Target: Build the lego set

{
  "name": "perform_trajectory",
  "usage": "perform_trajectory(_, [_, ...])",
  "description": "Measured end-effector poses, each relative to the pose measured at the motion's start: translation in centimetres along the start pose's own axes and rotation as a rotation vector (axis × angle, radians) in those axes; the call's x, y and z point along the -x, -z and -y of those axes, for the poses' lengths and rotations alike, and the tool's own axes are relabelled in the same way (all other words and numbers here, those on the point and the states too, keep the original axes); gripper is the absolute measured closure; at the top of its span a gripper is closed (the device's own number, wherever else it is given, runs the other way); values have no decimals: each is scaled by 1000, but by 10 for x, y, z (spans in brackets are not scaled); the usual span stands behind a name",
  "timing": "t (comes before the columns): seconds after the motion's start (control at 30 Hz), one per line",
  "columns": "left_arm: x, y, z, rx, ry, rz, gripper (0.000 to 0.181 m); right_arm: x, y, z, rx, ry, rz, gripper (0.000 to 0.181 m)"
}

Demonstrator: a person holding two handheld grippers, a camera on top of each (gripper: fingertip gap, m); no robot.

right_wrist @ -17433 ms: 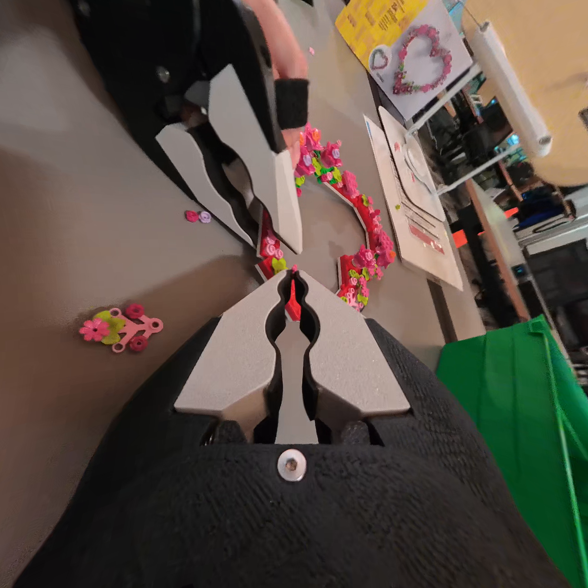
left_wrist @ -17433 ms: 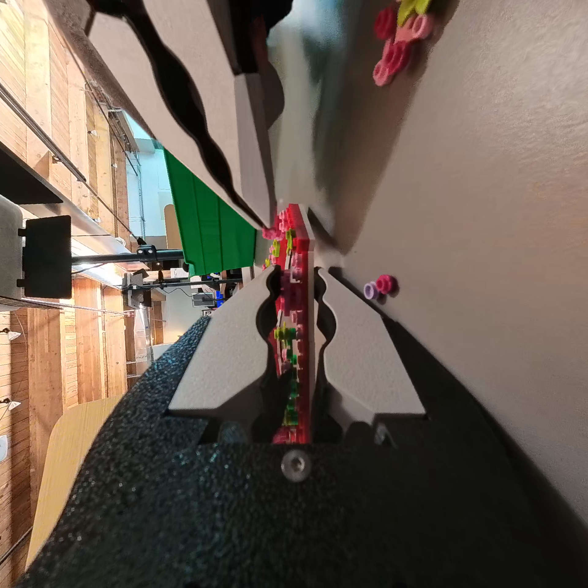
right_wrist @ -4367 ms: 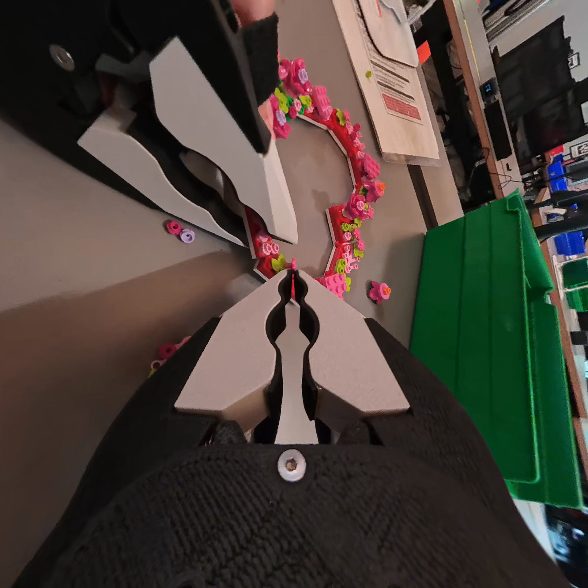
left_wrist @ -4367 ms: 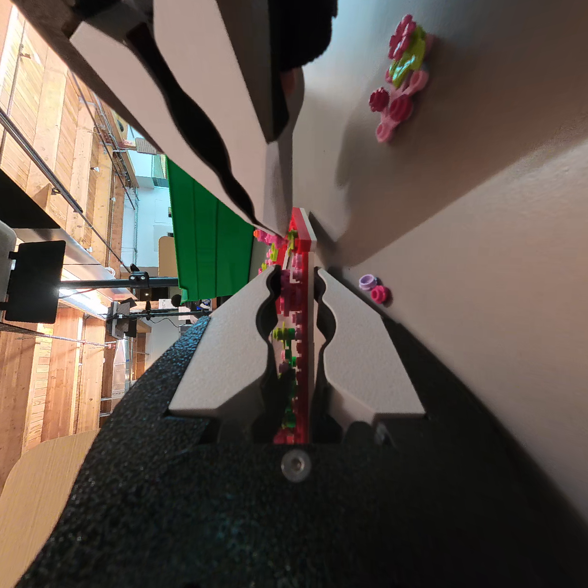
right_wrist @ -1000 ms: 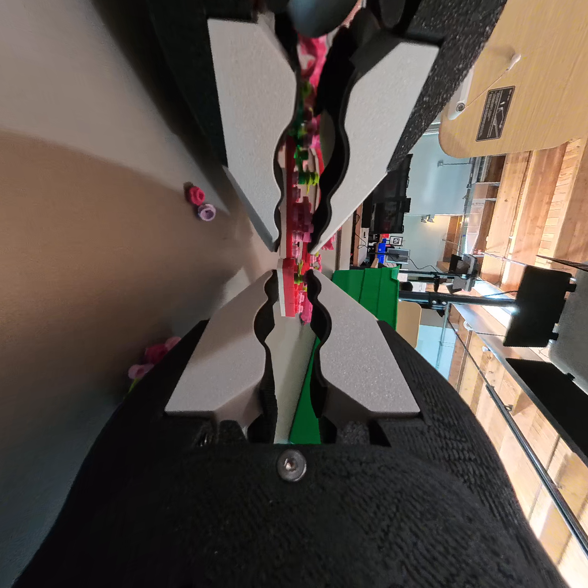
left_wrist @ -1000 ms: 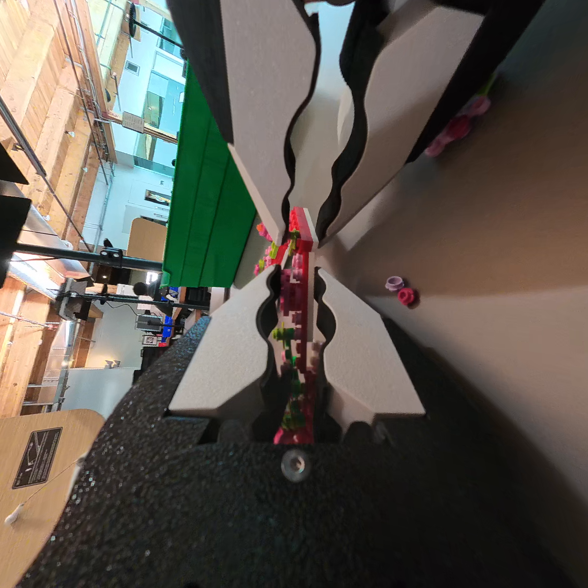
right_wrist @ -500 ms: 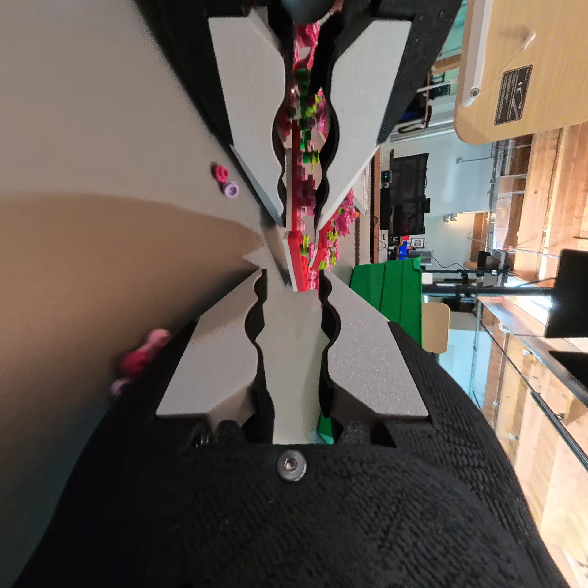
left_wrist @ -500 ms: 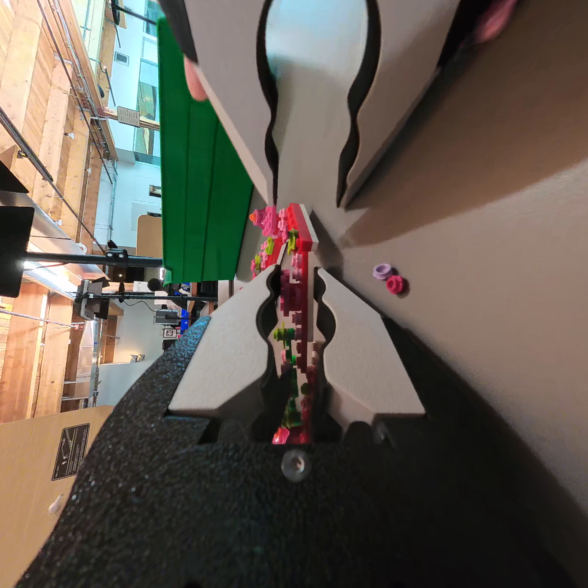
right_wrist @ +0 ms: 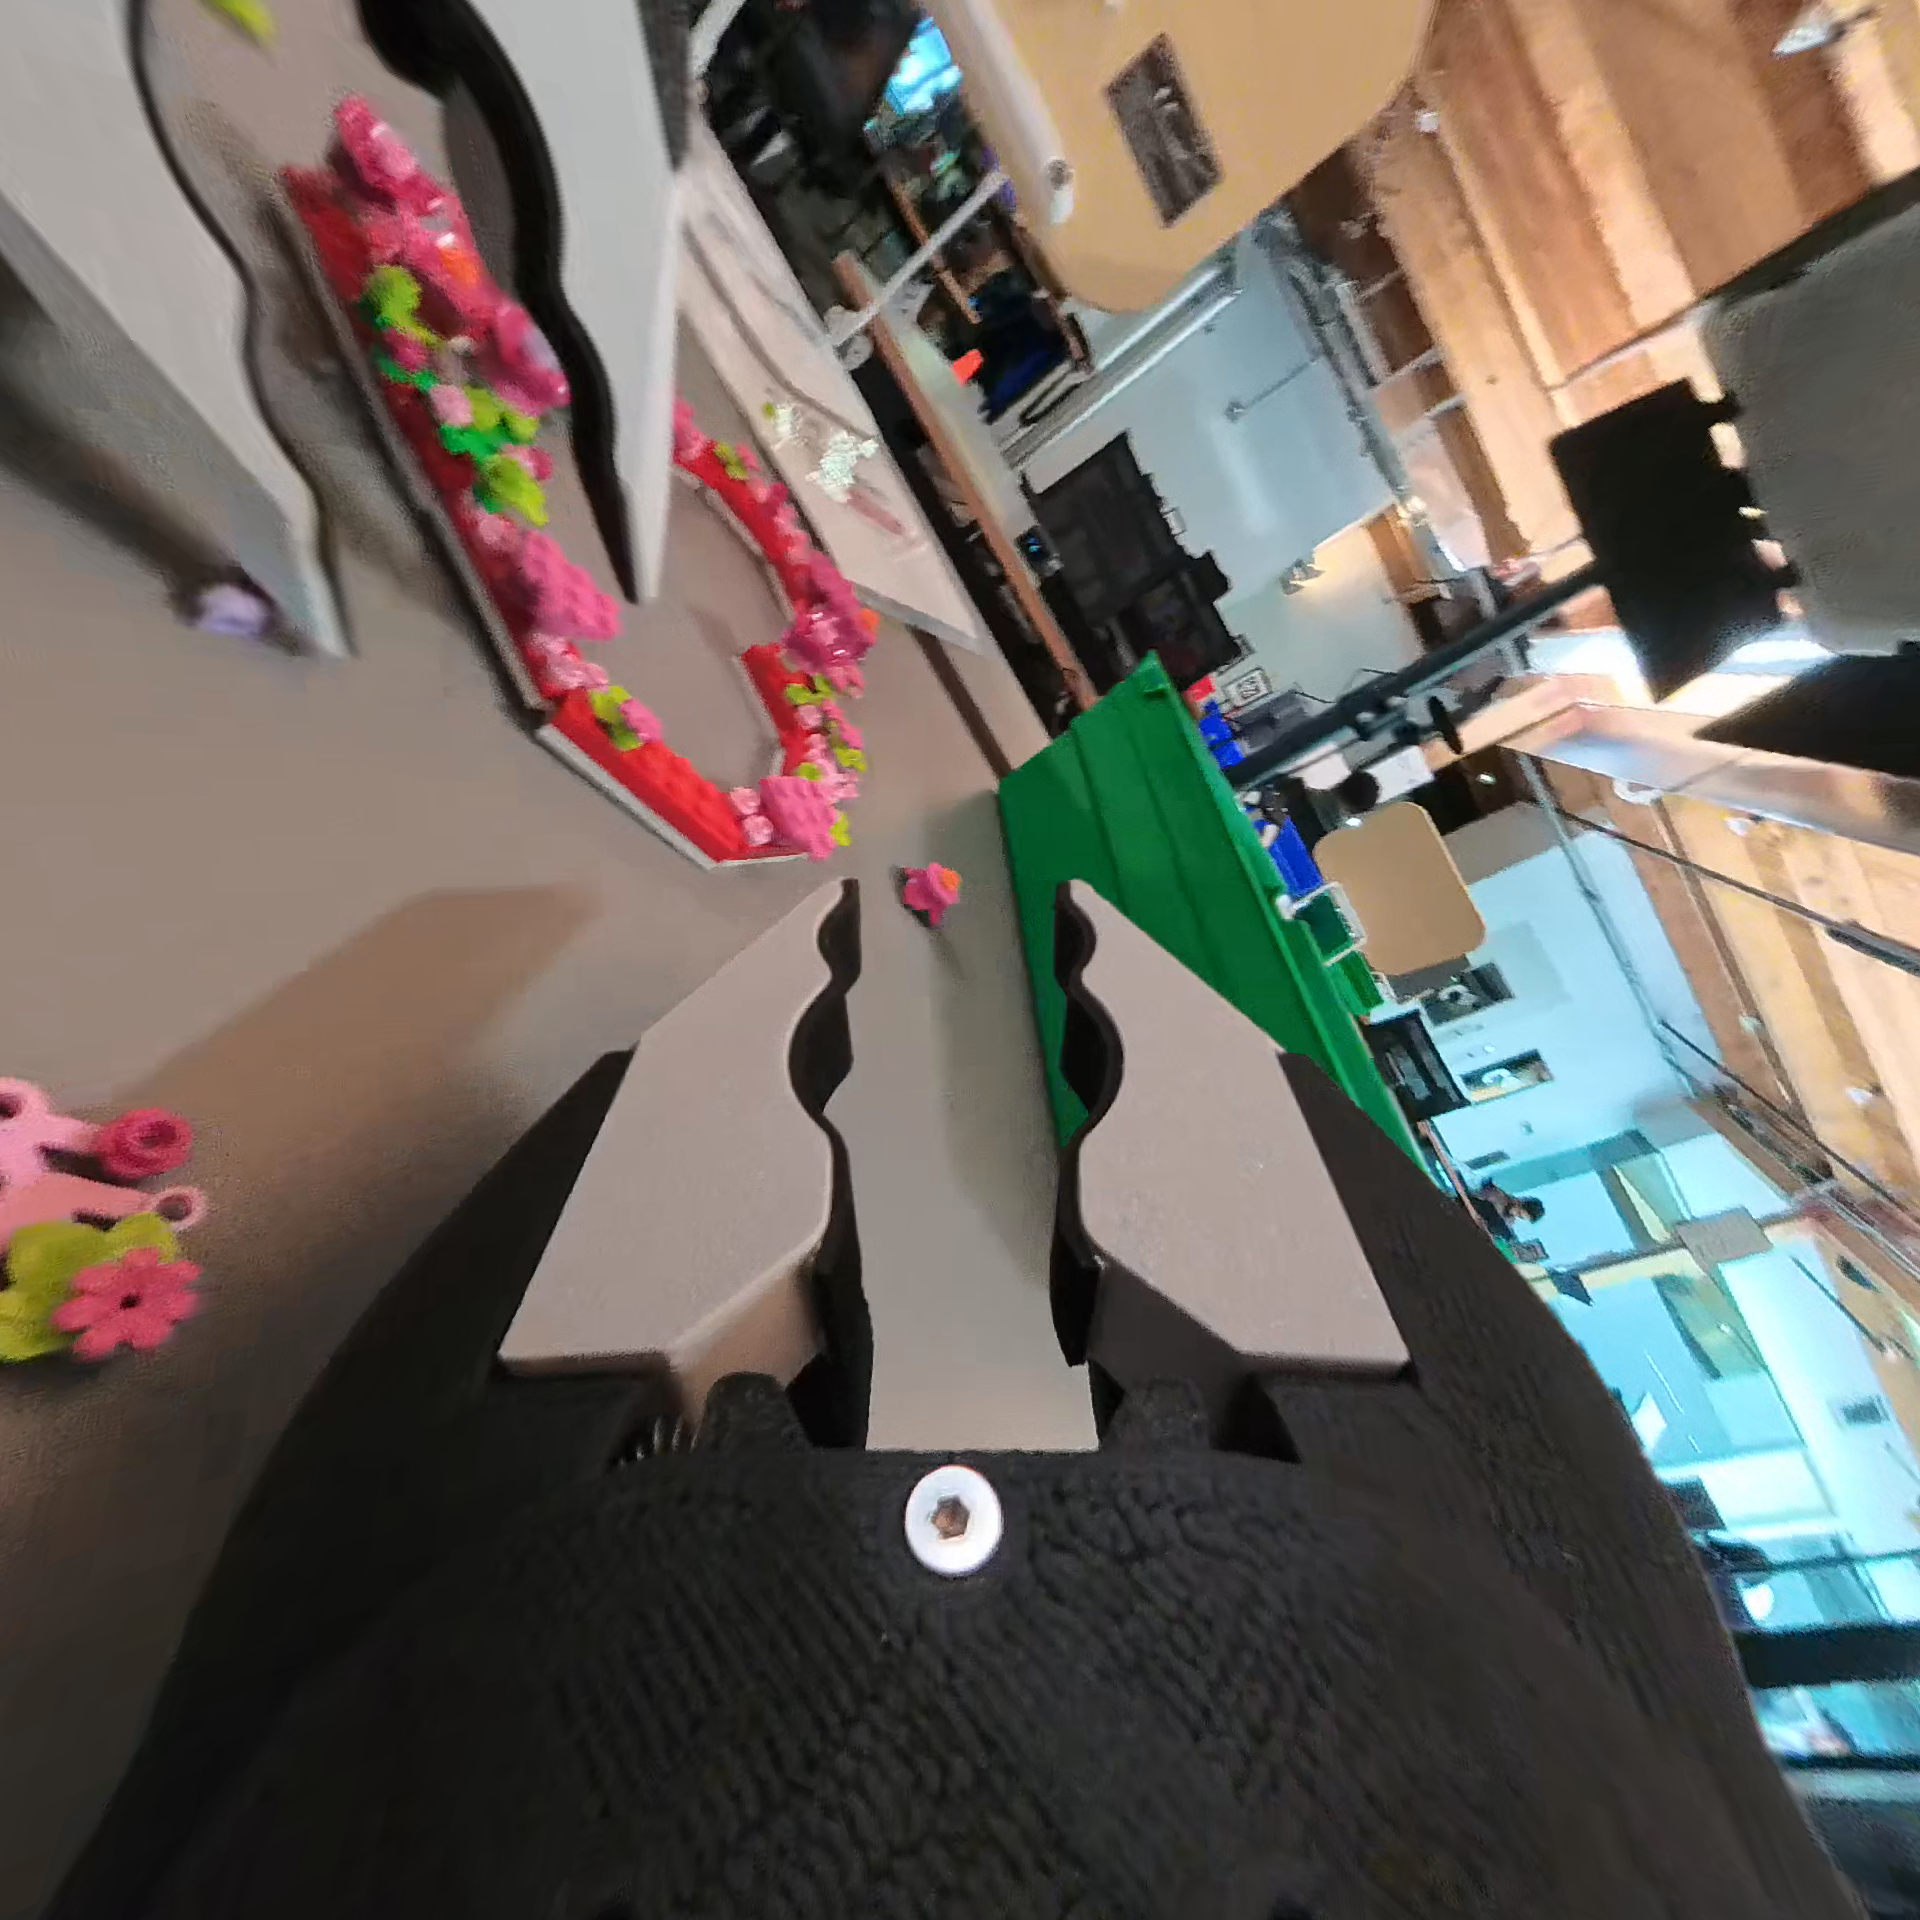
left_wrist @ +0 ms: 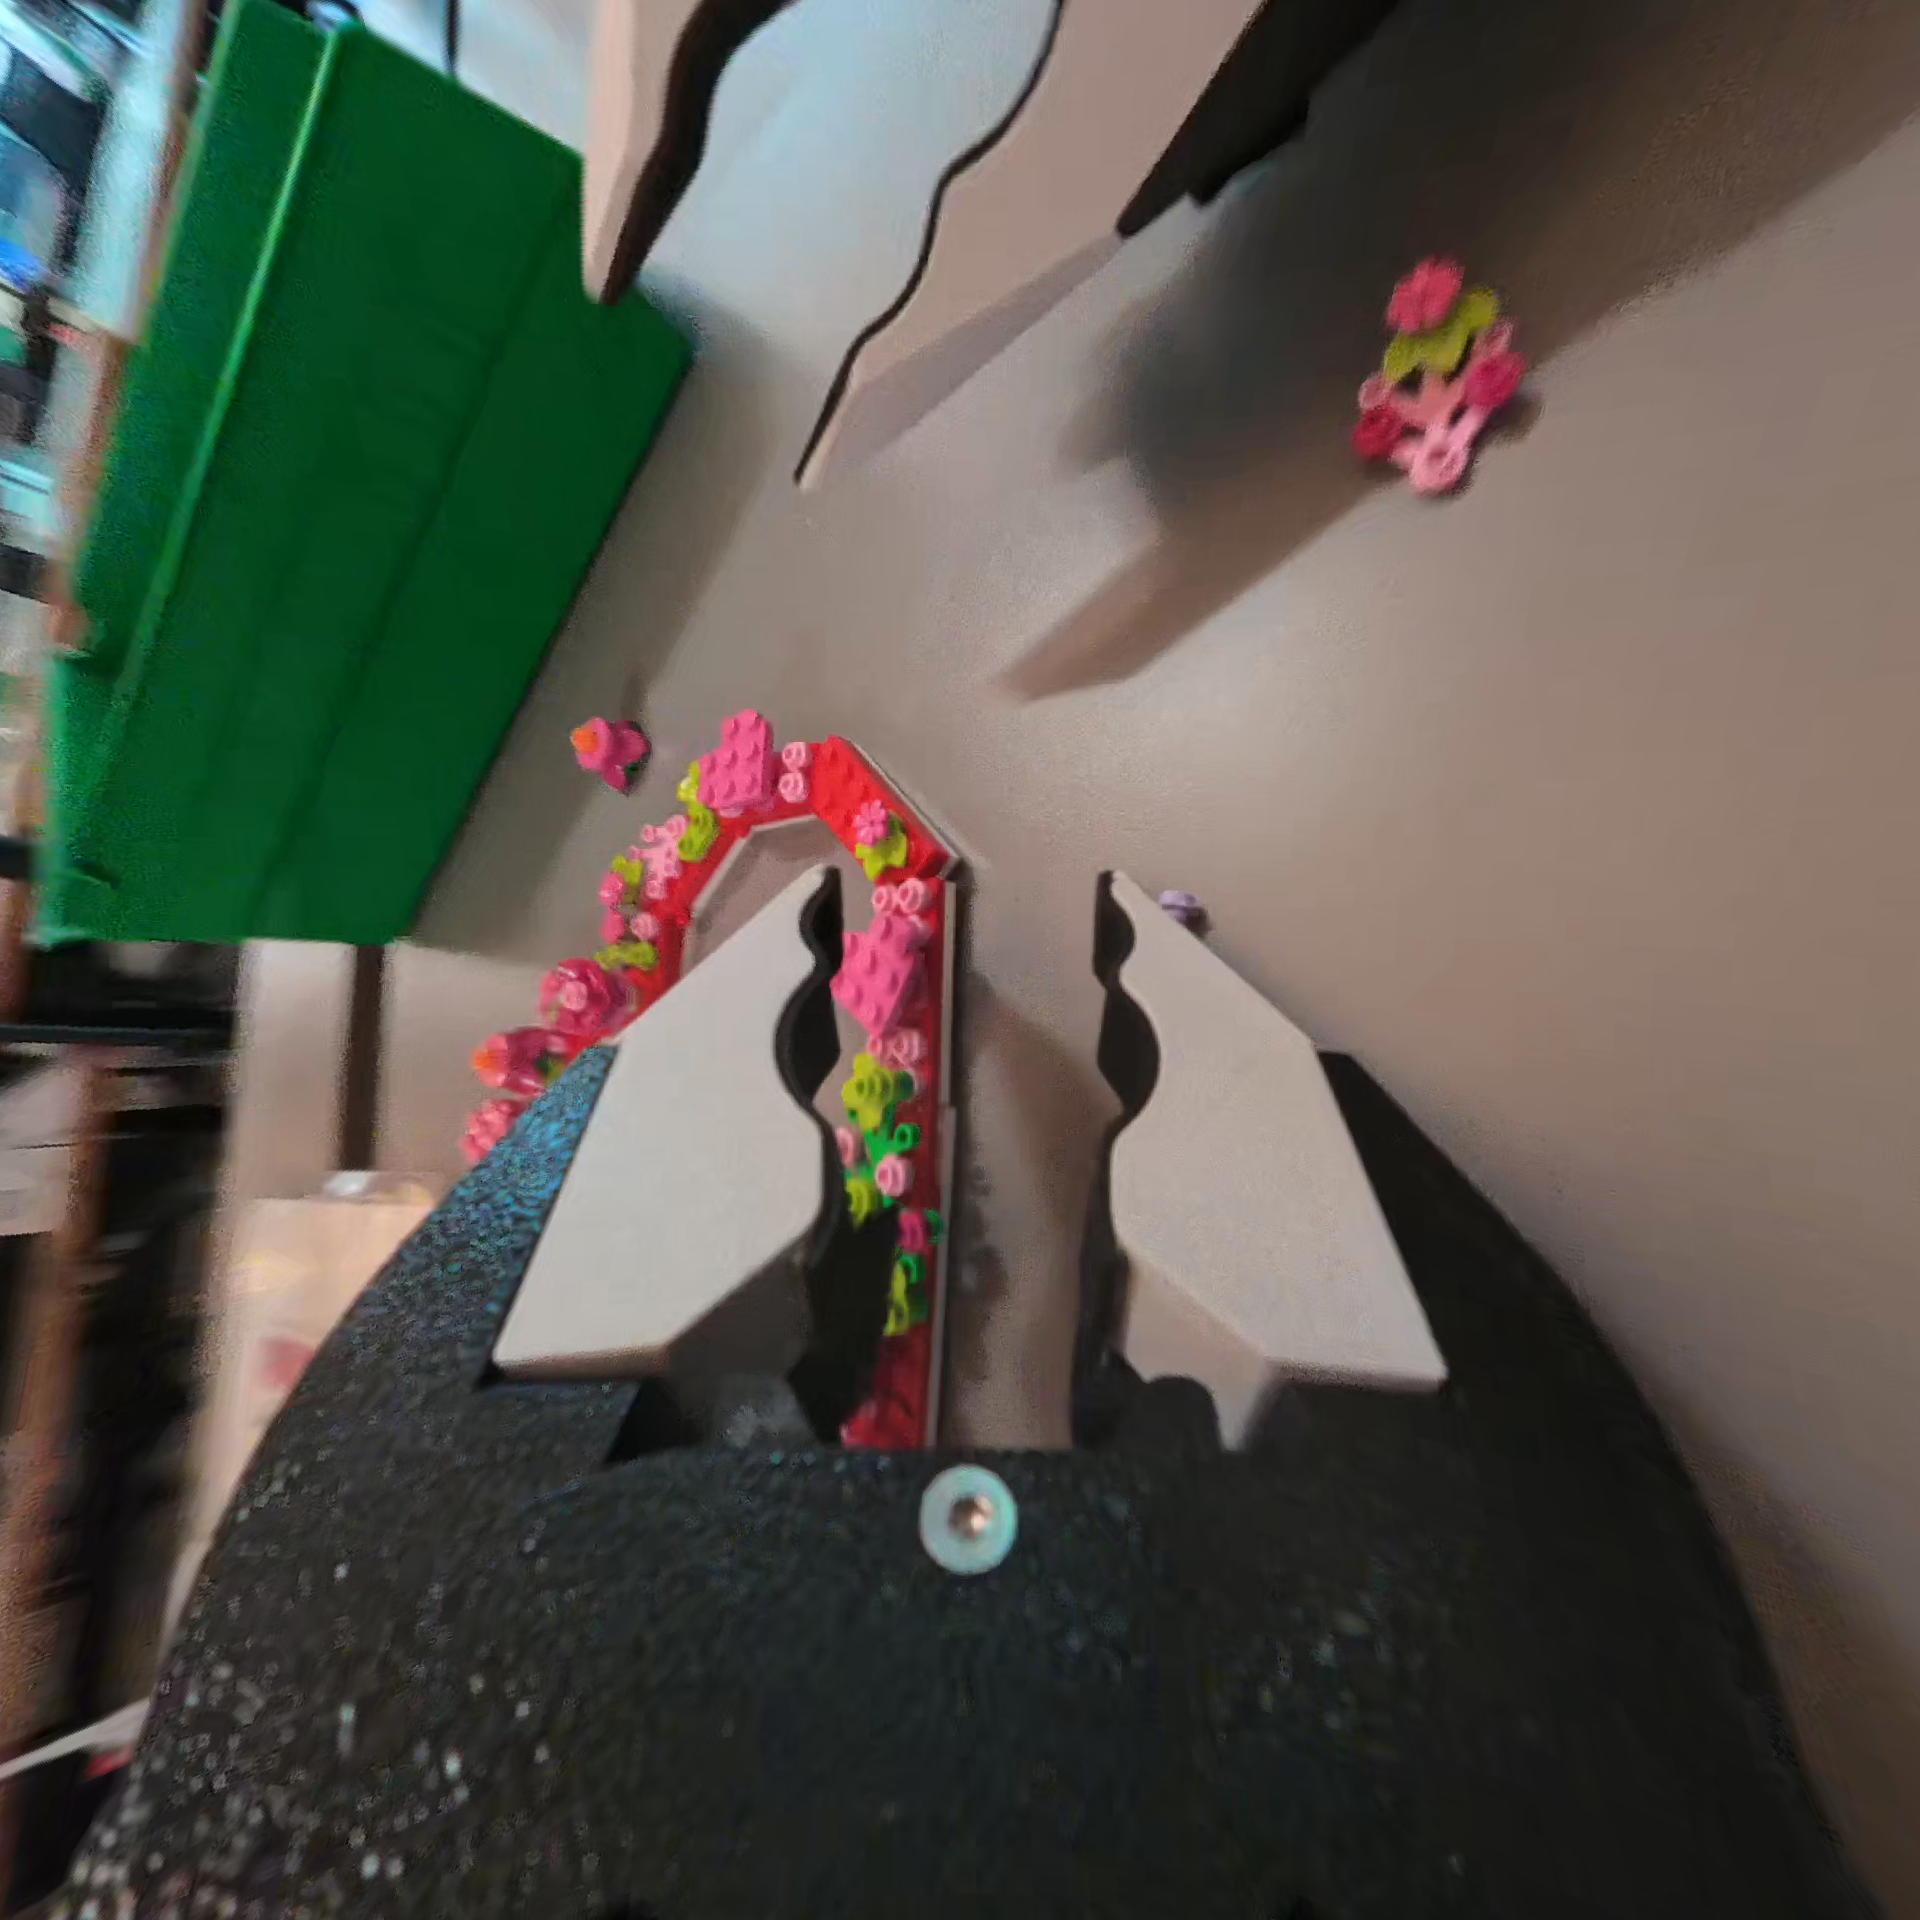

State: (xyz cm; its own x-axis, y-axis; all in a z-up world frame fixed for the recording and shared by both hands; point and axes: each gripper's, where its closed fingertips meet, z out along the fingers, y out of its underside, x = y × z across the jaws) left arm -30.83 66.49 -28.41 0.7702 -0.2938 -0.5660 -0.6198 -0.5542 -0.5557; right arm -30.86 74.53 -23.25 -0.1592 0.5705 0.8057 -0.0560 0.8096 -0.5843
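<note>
The red heart-shaped lego frame, dotted with pink flowers and lime leaves, lies flat on the grey table. My left gripper is open, and one side of the frame runs between its jaws, close to the left finger. My right gripper is open and empty, apart from the frame's pointed end. In the right wrist view the right gripper points at a small pink flower with an orange centre. The left gripper straddles the frame's far side there.
A loose pink flower cluster with lime leaves lies on the table, near the right gripper's side. A lilac stud sits by the left gripper's right finger. A green bin stands at the table's edge. White sheets lie beyond the frame.
My left gripper has opened and let go of the frame, which now lies flat instead of on edge. My right gripper, shut on the frame's tip a second ago, has opened and drawn back.
</note>
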Motion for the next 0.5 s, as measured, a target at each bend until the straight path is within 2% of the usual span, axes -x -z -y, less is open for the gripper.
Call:
perform_trajectory(0.07, [14, 23, 8, -88, 161, -80, 131, -11, 4, 3, -34, -70, -48, 146])
perform_trajectory(0.2, [78, 94, 10, -264, 385, -48, 127, -26, 11, 2, -67, -174, -93, 146])
perform_trajectory(0.3, [117, 141, 2, -373, 479, 53, 130, -31, 12, -1, -78, -232, -106, 146])
perform_trajectory(0.5, [158, 206, -5, -467, 516, 289, 133, -39, 11, -17, -41, -251, -164, 149])
